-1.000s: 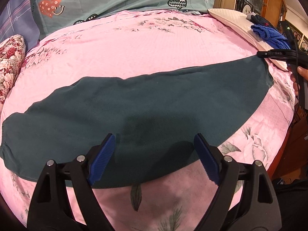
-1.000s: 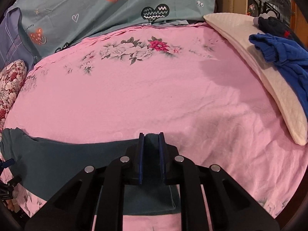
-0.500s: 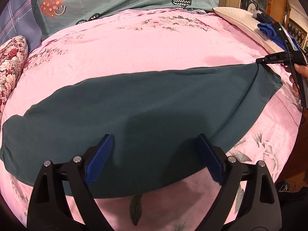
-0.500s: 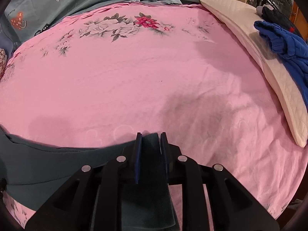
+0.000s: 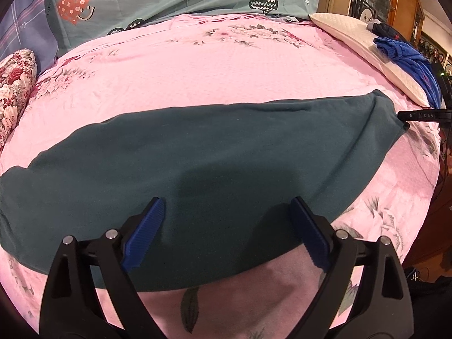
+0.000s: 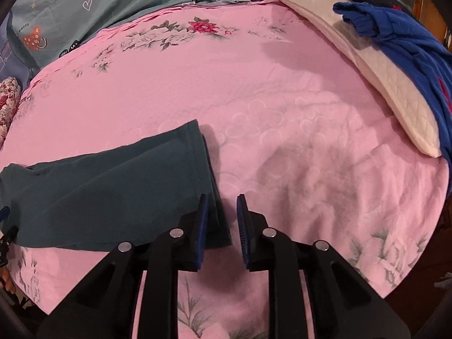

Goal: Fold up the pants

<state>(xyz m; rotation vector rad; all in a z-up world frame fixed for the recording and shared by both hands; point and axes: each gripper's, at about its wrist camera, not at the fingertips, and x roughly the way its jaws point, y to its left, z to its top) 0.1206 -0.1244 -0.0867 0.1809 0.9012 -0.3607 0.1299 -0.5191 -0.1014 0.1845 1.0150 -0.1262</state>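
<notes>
Right tool (image 6: 222, 226) beside pants (image 6: 113, 186), pillow (image 6: 367, 65) apart

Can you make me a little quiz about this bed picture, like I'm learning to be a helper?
1. True or false: the dark green pants lie flat on the pink floral bedsheet.
2. What lies on the white pillow? A) a blue garment B) a book C) a yellow towel
3. Fill in the gap: in the left wrist view, the cushion at the left edge has a red ____ pattern.

Key: 1. True. 2. A. 3. floral.
</notes>
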